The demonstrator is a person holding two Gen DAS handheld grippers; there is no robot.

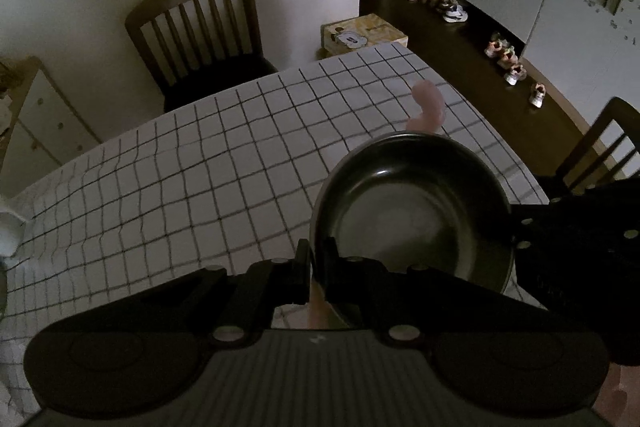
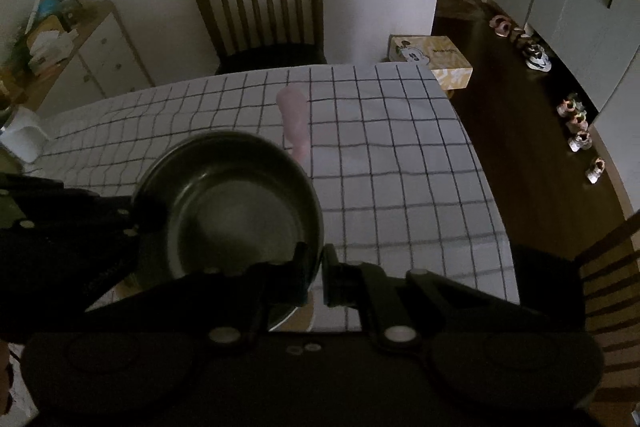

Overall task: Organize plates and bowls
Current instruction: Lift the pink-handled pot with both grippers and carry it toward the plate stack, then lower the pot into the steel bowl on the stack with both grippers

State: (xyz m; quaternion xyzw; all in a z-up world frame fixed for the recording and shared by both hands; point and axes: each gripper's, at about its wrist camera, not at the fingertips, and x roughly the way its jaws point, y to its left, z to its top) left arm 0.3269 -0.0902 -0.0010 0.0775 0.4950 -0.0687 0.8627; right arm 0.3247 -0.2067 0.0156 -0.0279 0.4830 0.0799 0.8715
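A dark, round, shallow metal bowl (image 1: pixel 412 215) is being held above the white tablecloth with a dark grid pattern (image 1: pixel 192 163), pinched at opposite sides of its rim. The left gripper (image 1: pixel 318 269) is being kept closed on the near left rim, one finger inside the wall, one outside. The right gripper (image 2: pixel 316 273) is likewise being kept clamped on the near right rim. In each wrist view the other gripper's black body is being seen at the bowl's far side.

The bowl is being carried clear of the cloth, roughly level, over the table's near right part. A pale pink, elongated object (image 2: pixel 295 121) is lying on the cloth just beyond the bowl; in this dim light it cannot be identified, though it is possibly a soft toy or utensil.

Step judged in hand: transport of the bowl toward wherever the dishes are being gathered. No stack or rack is being shown in either view.

For a clean carry, both hands are best being moved together so that the rim is neither twisted nor pulled apart; the grips are narrow and on thin metal, so slip is the likely fault. The bowl should be kept level and lowered fully before either grip is eased. The pink object is best being avoided on set-down.

A dark wooden slat-back chair (image 2: pixel 264 15) is standing beyond the table.
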